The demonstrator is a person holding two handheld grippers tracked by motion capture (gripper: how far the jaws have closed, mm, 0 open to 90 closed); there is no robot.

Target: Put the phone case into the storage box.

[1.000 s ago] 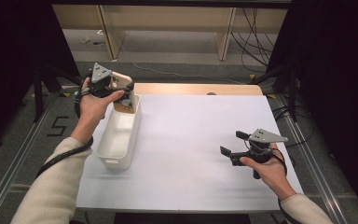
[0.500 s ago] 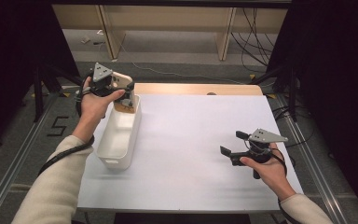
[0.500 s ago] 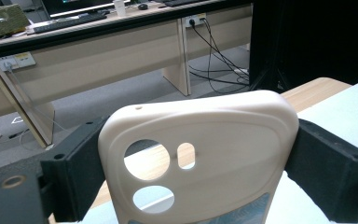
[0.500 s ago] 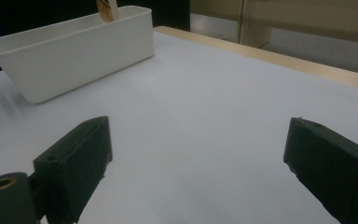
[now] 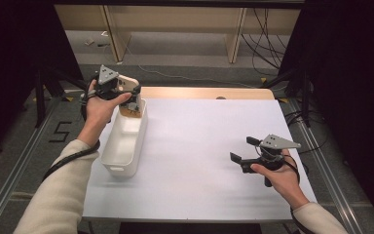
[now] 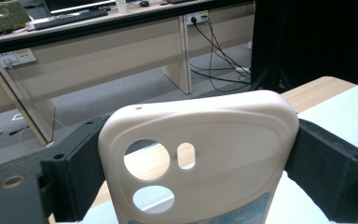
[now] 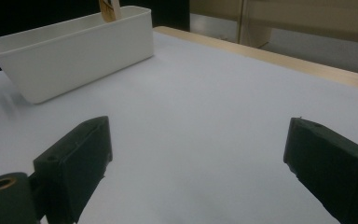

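Observation:
A cream phone case [image 6: 205, 158] with round camera cut-outs stands upright between the two black jaws of my left gripper [image 6: 191, 163], which is shut on its edges. From above, that left gripper [image 5: 126, 97] holds the phone case [image 5: 128, 87] over the far end of a long white bin [image 5: 124, 141] at the table's left side. My right gripper [image 5: 243, 153] hovers low over the white table [image 5: 199, 146] at the right, jaws open and nothing between them. In the right gripper view the open right gripper [image 7: 198, 158] faces the white bin [image 7: 74, 46] across bare tabletop.
A wooden strip [image 5: 204, 92] runs along the table's far edge. Beyond it are desk legs and loose cables [image 5: 263, 34] on the floor. Metal rails [image 5: 321, 161] flank the table on both sides.

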